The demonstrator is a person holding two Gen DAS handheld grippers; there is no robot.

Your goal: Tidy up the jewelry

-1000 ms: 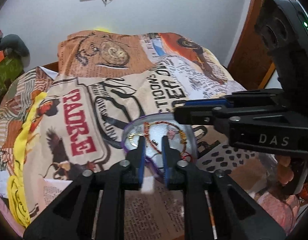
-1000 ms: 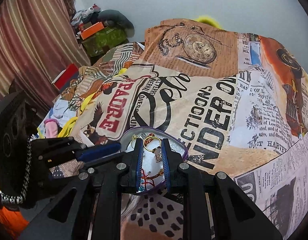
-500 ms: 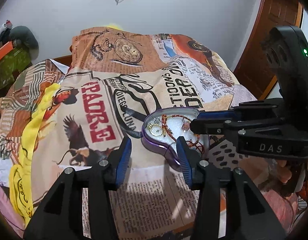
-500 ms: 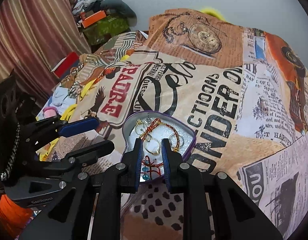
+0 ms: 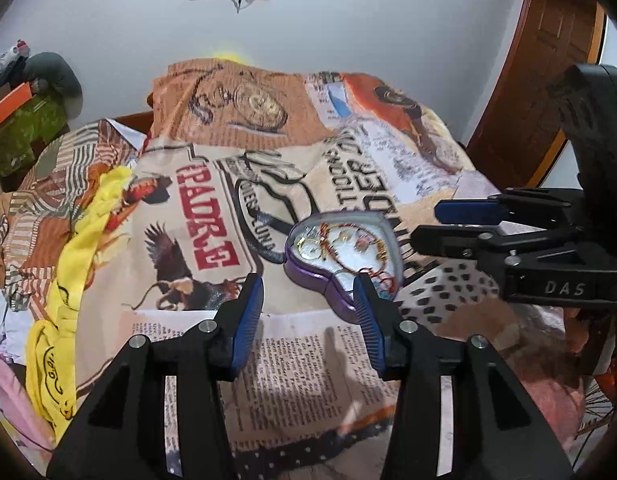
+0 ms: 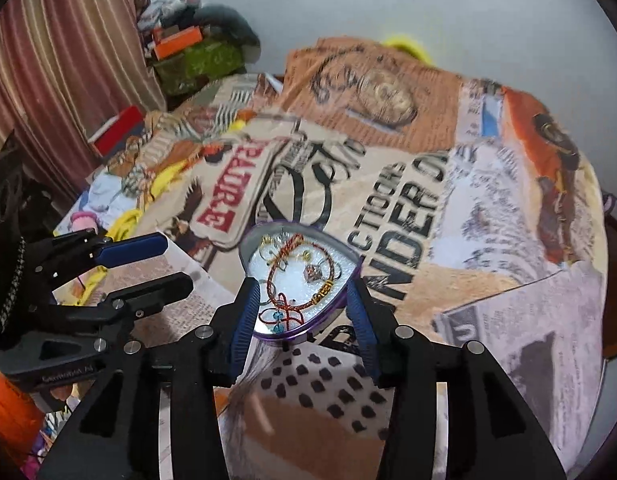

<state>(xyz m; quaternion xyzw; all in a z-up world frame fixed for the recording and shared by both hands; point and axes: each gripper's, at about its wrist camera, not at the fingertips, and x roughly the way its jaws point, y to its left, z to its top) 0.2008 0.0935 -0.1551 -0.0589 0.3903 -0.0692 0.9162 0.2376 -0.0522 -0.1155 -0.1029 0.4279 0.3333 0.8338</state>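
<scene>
Nearest the right wrist camera, the right gripper [image 6: 304, 312] is spread wide, its ribbed blue pads on either side of the near end of the heart-shaped tin [image 6: 350, 264] and holding nothing. The tin has a purple wall and a pale, shiny floor, and sits on the bedspread [image 6: 488, 264] near its front edge. Inside lie a red and gold cord bracelet [image 6: 298, 276], thin gold rings [image 5: 308, 250] and what seems to be a small stone pendant [image 6: 312, 273], though blur hides its detail. The left gripper [image 5: 308, 312] is also released, empty, just left of the tin. The bedspread is soft cloth printed like old newspaper, reaching back to a pale wall [image 5: 348, 20].
</scene>
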